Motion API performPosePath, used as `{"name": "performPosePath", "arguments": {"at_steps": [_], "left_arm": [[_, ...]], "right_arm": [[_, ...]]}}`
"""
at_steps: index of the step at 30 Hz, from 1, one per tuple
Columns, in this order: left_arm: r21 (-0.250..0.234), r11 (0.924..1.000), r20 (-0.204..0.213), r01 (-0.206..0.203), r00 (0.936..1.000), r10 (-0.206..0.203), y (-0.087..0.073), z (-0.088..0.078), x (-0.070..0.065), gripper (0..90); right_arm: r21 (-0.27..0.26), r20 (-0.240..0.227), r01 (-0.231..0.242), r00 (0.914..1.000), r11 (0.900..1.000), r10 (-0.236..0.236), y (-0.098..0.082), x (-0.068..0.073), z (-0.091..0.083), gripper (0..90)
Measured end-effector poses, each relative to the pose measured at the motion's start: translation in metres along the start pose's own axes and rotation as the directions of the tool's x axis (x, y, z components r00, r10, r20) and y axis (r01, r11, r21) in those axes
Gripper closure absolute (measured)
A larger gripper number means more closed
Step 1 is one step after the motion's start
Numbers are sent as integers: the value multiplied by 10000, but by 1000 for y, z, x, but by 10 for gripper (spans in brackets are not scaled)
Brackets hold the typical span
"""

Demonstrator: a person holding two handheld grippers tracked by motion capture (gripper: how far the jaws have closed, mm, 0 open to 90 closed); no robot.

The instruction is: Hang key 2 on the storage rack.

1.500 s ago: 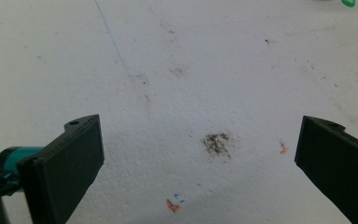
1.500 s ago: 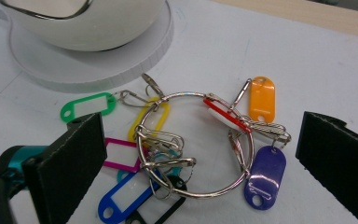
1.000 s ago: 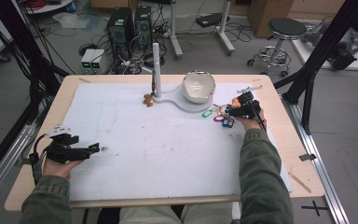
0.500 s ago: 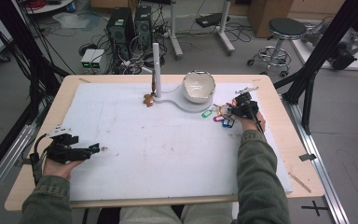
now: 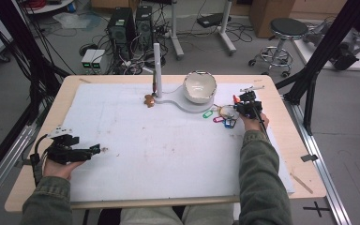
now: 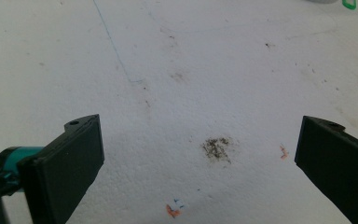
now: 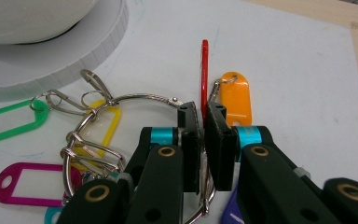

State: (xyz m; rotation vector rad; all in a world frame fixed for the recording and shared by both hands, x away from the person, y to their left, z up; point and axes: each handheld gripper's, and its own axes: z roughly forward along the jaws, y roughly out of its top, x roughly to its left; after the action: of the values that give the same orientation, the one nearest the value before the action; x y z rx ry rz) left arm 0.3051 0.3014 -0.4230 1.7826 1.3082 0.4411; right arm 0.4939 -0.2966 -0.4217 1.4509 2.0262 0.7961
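Fingers of your right gripper (image 7: 204,140) were closed on the red tag (image 7: 205,74) of the key ring (image 7: 121,126), at four o'clock from the bowl (image 5: 199,86), so you needed a slow lift, while your left gripper (image 6: 200,158) rested open.

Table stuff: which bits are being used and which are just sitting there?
In use:
right gripper, shut on the thin red tag
big metal key ring with coloured plastic tags

Lying about:
white bowl on its white stand
small brown piece
open left gripper
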Motion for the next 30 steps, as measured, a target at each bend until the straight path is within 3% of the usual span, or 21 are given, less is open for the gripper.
{"name": "performPosePath", "arguments": {"at_steps": [5, 13, 22, 30], "left_arm": [[-12, 10000, -8, 13, 10000, -13, 0, 0, 0, 17], [-10, 10000, 7, 12, 10000, -12, 0, -1, 0, 17], [-62, 10000, -33, 32, 10000, -32, 0, -2, 0, 17], [-84, 10000, 13, 43, 10000, -43, 0, -2, 1, 17]], "right_arm": [[101, -165, -547, 9984, 9985, 548, 0, -4, -4, 853], [-61, -531, -1042, 9932, 9945, 1037, 2, -9, -16, 854], [-31, -1244, -1276, 9842, 9918, 1262, 8, -13, -35, 855], [-85, -1727, -1362, 9760, 9906, 1327, 22, -14, -61, 855]]}}
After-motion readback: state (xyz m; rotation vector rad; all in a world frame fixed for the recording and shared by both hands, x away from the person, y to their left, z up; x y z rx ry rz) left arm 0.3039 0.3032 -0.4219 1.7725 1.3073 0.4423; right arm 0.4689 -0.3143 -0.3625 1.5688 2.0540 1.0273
